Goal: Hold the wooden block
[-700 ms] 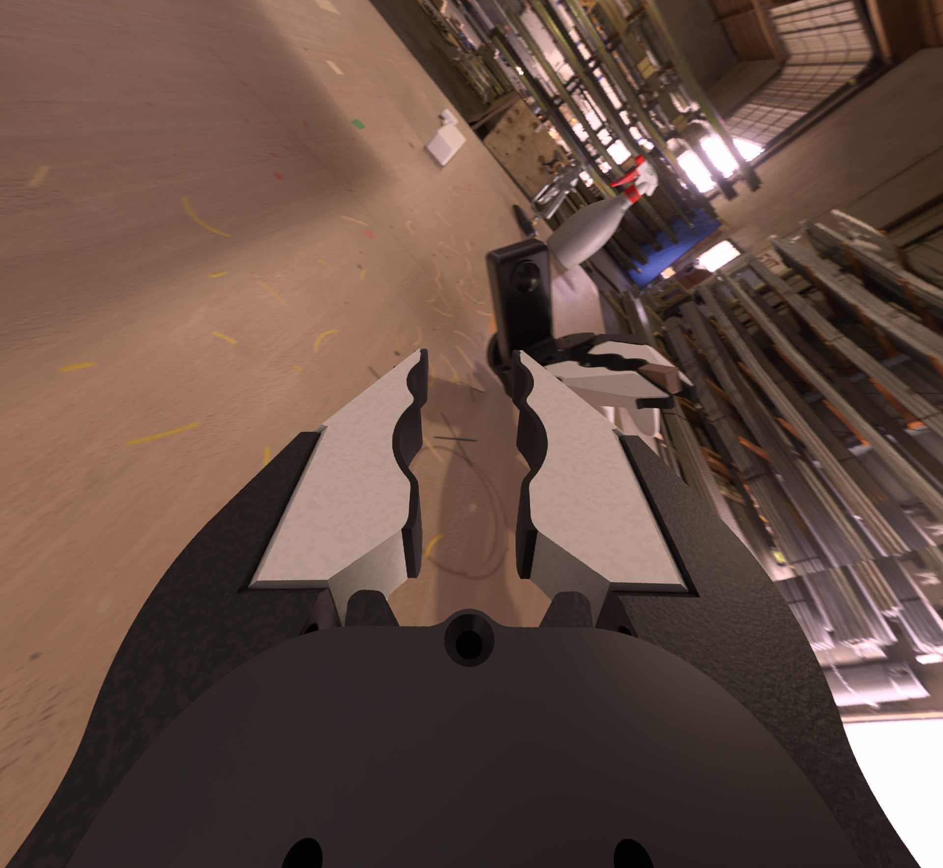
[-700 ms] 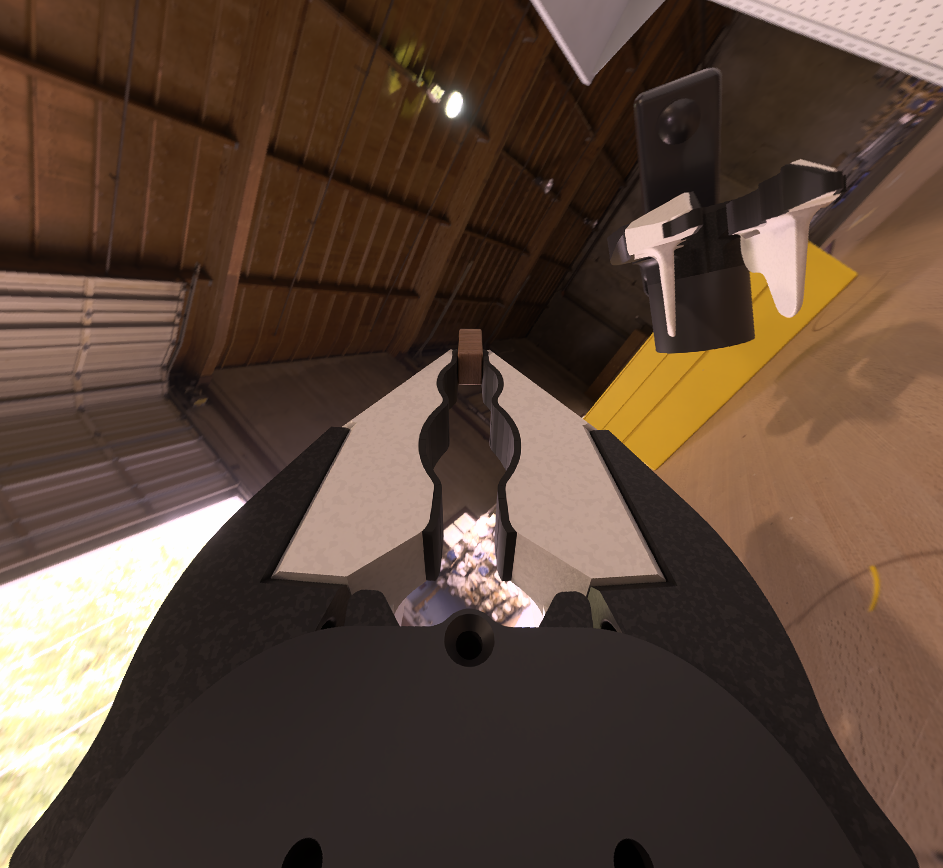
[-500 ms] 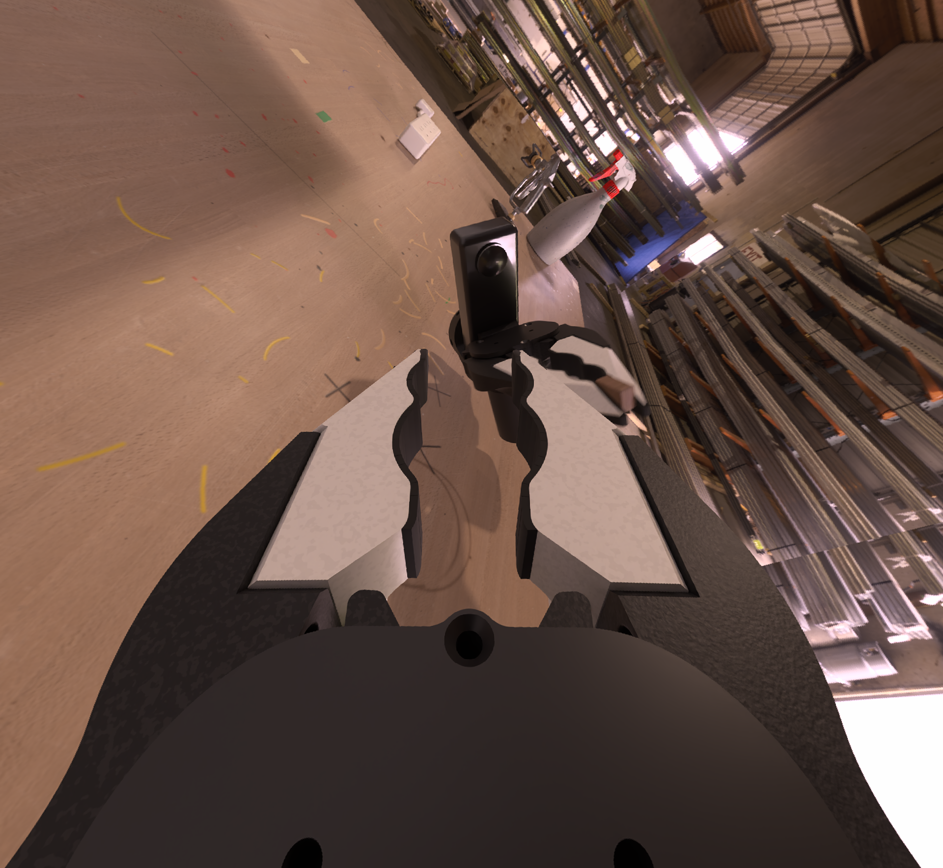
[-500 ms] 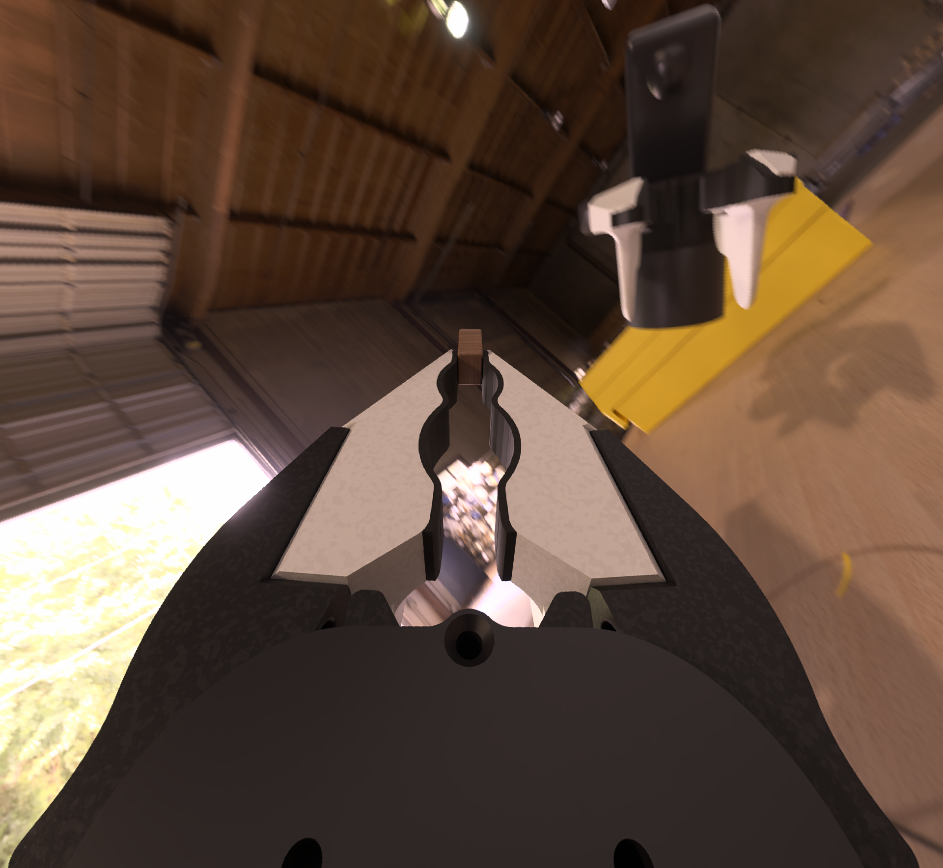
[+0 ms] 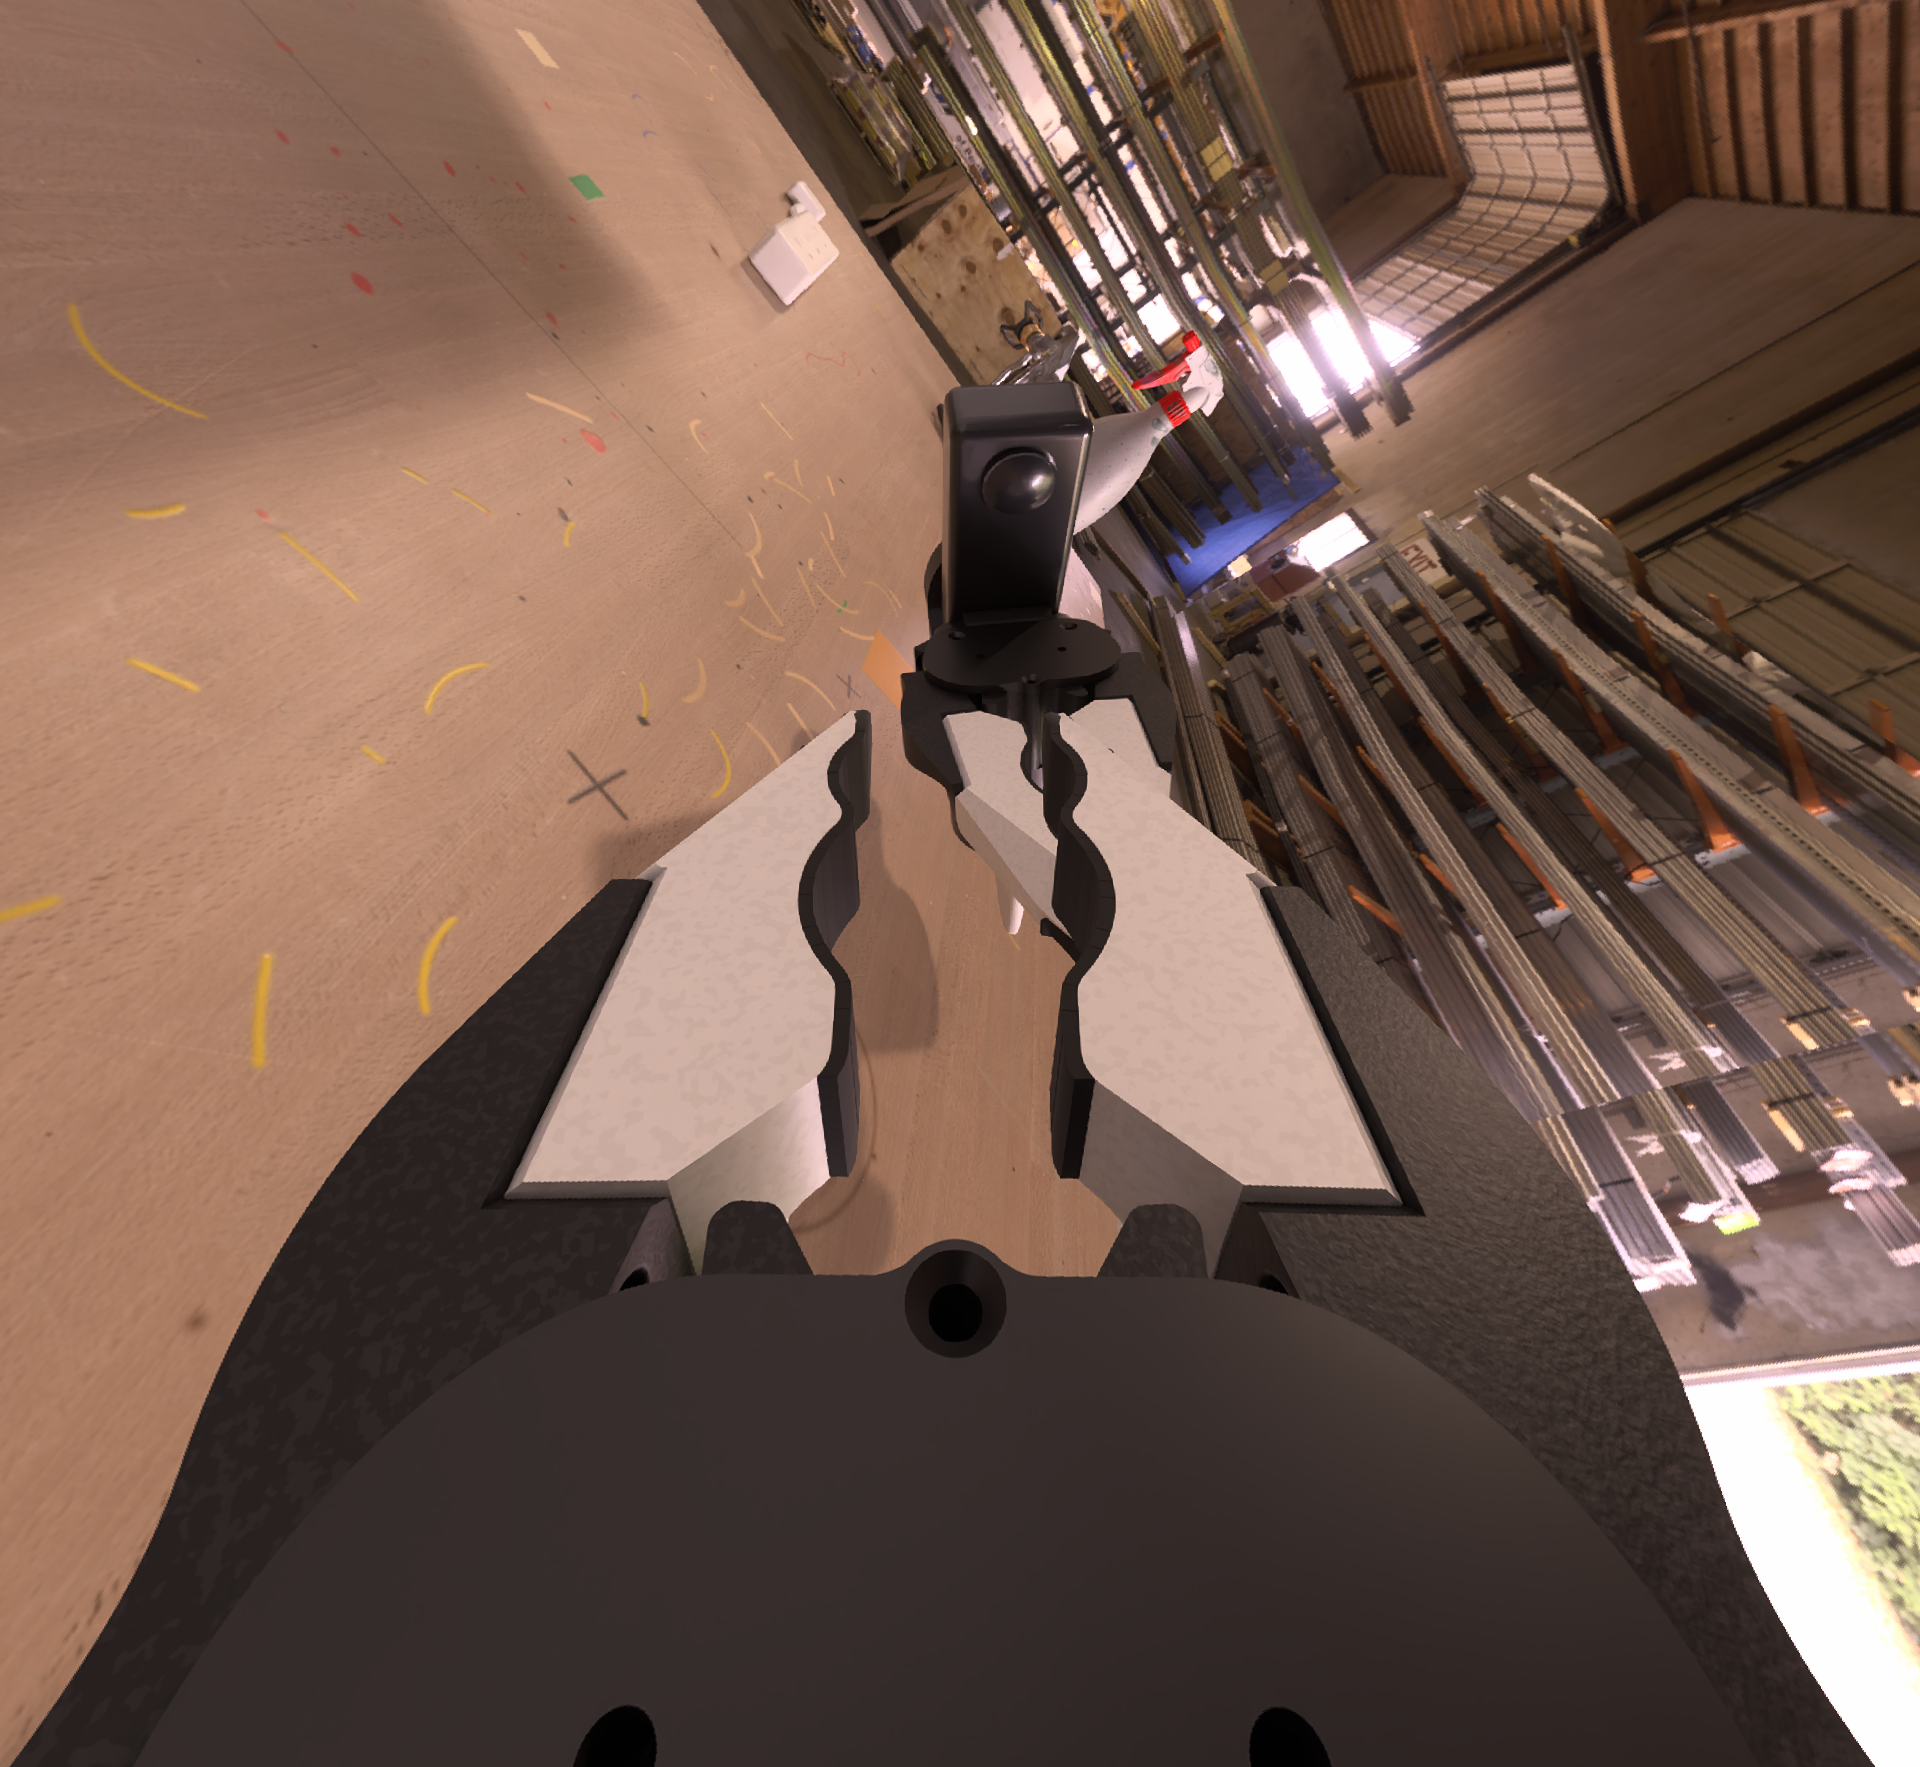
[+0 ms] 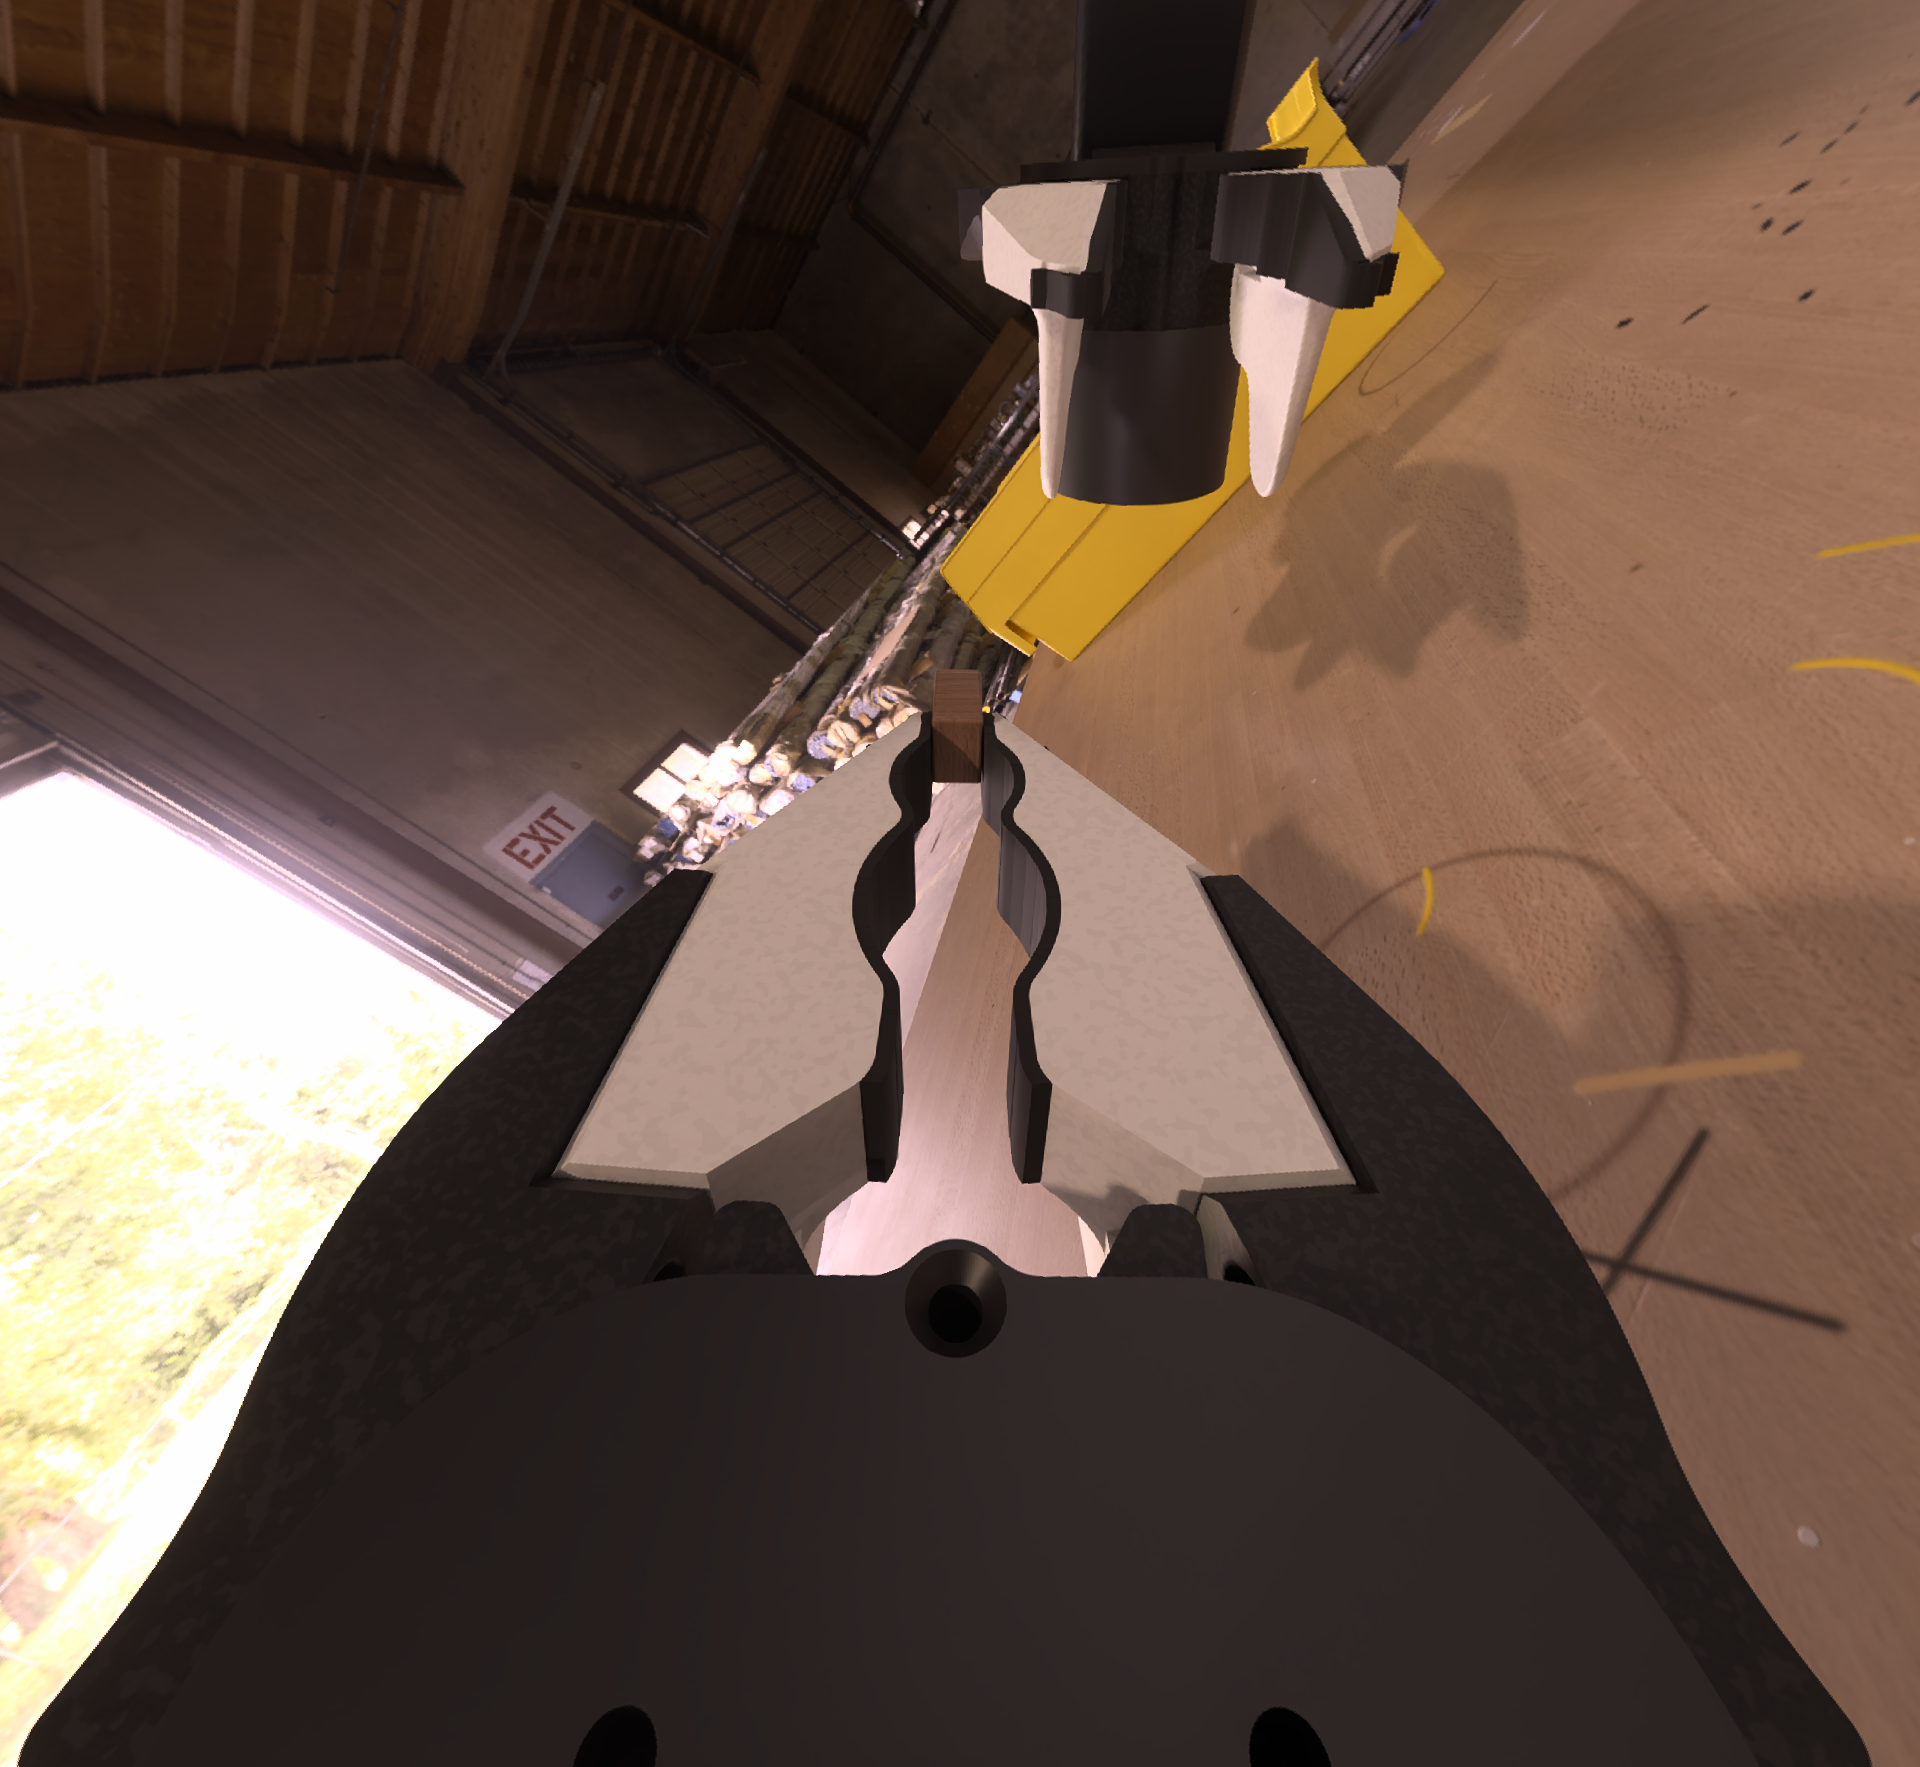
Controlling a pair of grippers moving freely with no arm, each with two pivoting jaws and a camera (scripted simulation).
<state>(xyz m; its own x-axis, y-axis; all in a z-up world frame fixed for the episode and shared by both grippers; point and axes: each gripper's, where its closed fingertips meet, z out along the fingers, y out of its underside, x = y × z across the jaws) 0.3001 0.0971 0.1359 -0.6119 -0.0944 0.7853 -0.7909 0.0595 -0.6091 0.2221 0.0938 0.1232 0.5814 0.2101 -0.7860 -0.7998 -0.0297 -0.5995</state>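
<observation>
between the tips of the right tool (image 6: 954,730) sits the wooden block (image 6: 956,726), a small brown cube pinched at the very end of the two pale fingers (image 6: 748,990), poking out past them. on the far wall by the bright doorway hangs a white sign (image 6: 538,832) with red lettering. beyond the block the left tool (image 6: 1164,481) hangs above the wooden bench (image 6: 1558,782), its fingers spread with nothing between them, a yellow box (image 6: 1091,554) behind it. from the left wrist view the left tool (image 5: 956,730) shows the same wide gap, the right tool (image 5: 1023,886) just ahead, a bowling pin (image 5: 1132,450) behind it.
</observation>
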